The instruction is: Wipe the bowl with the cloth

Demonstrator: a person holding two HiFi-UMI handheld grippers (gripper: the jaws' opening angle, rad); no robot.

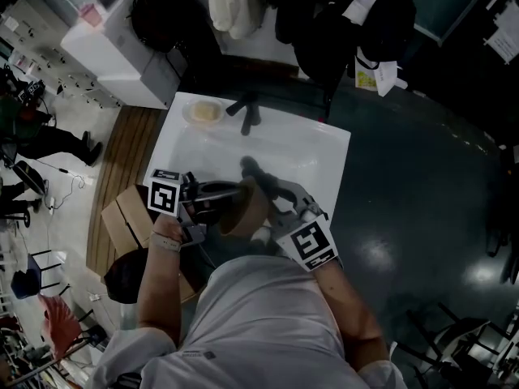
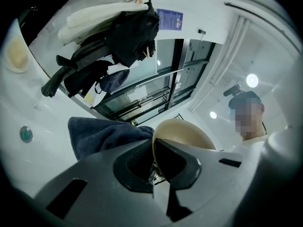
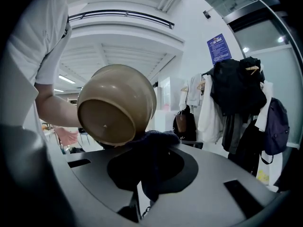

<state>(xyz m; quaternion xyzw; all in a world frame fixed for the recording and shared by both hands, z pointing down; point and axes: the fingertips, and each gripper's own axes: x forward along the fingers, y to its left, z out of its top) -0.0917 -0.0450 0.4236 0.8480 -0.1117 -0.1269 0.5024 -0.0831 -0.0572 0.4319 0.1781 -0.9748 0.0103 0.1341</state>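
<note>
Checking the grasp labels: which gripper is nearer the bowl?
Left. The left gripper has its jaws shut on the rim of the bowl. The right gripper holds the cloth, with the bowl's underside just beyond its jaws, against the cloth.

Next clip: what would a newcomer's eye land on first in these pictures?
First, the tan bowl, held tipped in front of the person with its rim pinched in the left gripper. Right beside it, a dark blue cloth clamped in the right gripper meets the bowl's edge. Farther back on the white table sit a small round dish and a dark tool.
</note>
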